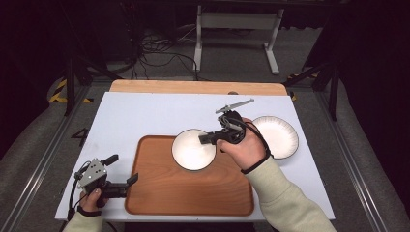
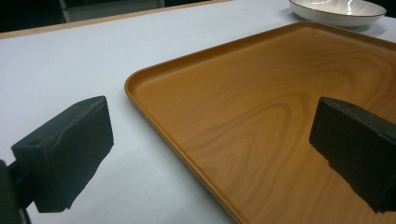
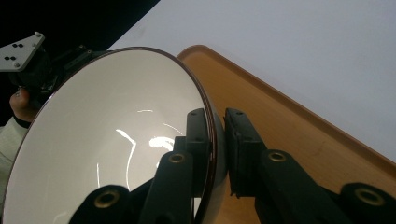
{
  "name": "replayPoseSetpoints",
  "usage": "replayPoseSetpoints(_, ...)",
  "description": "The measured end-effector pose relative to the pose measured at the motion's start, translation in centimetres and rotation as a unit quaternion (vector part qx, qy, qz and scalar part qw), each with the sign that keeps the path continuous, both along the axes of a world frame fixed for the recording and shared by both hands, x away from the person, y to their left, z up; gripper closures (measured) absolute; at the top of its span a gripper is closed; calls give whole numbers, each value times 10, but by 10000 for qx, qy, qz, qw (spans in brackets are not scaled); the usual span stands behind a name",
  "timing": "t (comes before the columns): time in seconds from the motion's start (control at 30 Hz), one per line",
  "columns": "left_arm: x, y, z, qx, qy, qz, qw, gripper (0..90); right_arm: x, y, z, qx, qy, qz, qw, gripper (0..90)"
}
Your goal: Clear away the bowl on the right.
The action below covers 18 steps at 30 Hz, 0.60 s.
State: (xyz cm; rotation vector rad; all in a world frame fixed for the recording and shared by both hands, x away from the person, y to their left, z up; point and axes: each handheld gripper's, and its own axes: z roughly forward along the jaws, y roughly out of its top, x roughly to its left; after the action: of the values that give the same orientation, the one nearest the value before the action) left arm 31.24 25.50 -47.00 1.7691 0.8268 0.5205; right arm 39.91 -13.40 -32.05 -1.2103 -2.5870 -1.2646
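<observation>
Bench (image 1: 145, 116): white top, a strip of bare wood along the far edge. Wooden tray (image 1: 188, 193) is set at the near edge, about mid-width, long side along that edge.

Right gripper (image 1: 207, 138) is held above the tray's far edge. Its jaws are clenched on the rim of a white bowl (image 1: 192, 150), one jaw inside the rim and one outside, as seen in the right gripper view (image 3: 217, 140). The bowl (image 3: 107, 140) has a dark rim line and a glossy white inside; it is tilted in that view. Whether it rests on the tray or is lifted clear cannot be told.

A second white bowl (image 1: 278, 137) with the same dark rim is seen on the bench just beyond the tray's far right corner, partly behind the right hand (image 1: 244, 145).

Left gripper (image 1: 123, 186) is held low at the tray's near left corner. Its jaws are spread wide with nothing between them; in the left gripper view (image 2: 210, 149) one jaw is over the white bench, the other over the tray (image 2: 261, 107).

No brand, label or legible writing is found on any item.
</observation>
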Motion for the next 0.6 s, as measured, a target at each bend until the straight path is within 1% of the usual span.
replayPoseSetpoints(0.13, 0, 0, 0, -1, 0, -4, 10000, 5, 1, 3, -6, -28, 23, -2, 10000, 805)
replayPoseSetpoints(0.3, 0, 0, 0, -3, 1, -4, 10000, 5, 3, 7, -18, -90, 104, 3, 9999, 805)
replayPoseSetpoints(0.43, 0, 0, 0, -3, -1, -6, 10000, 4, 3, 10, -27, -110, 125, 8, 9999, 806)
replayPoseSetpoints(0.6, 0, 0, 0, 9, 3, -17, 10000, 4, 4, 14, -39, -199, 145, 29, 9997, 805)
